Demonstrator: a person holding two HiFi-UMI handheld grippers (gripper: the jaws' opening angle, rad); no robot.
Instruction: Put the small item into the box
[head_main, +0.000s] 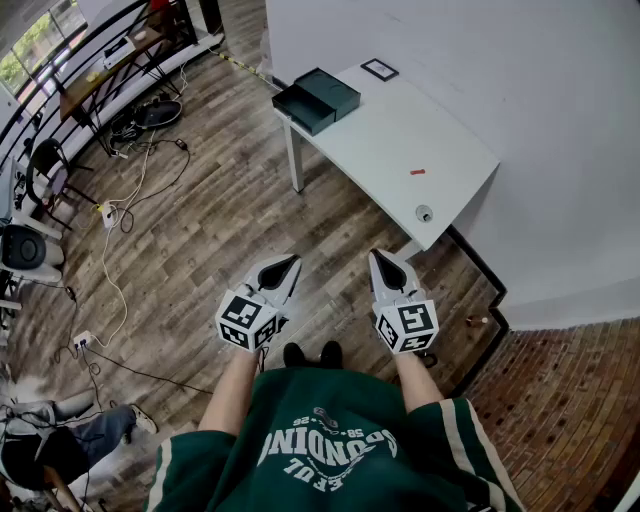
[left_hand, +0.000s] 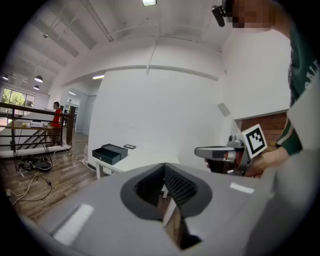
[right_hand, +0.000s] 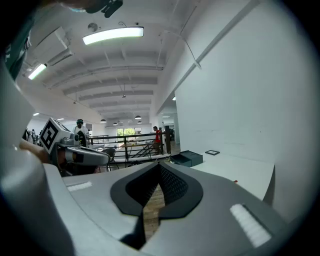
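Note:
A small red item (head_main: 417, 172) lies on the white table (head_main: 395, 130), towards its right end. The dark box (head_main: 316, 100) stands open at the table's left end, also seen in the left gripper view (left_hand: 110, 152) and the right gripper view (right_hand: 187, 158). The red item shows as a speck (right_hand: 235, 181) in the right gripper view. My left gripper (head_main: 293, 262) and right gripper (head_main: 378, 256) hang side by side over the wooden floor, well short of the table. Both are shut and hold nothing: the left (left_hand: 164, 167) and the right (right_hand: 160, 165).
A black-framed card (head_main: 379, 69) and a small round object (head_main: 424, 213) also lie on the table. The white wall (head_main: 520, 90) runs behind it. Cables (head_main: 120, 215) and a power strip trail over the floor at left, near chairs and a railing. A person sits at the bottom left.

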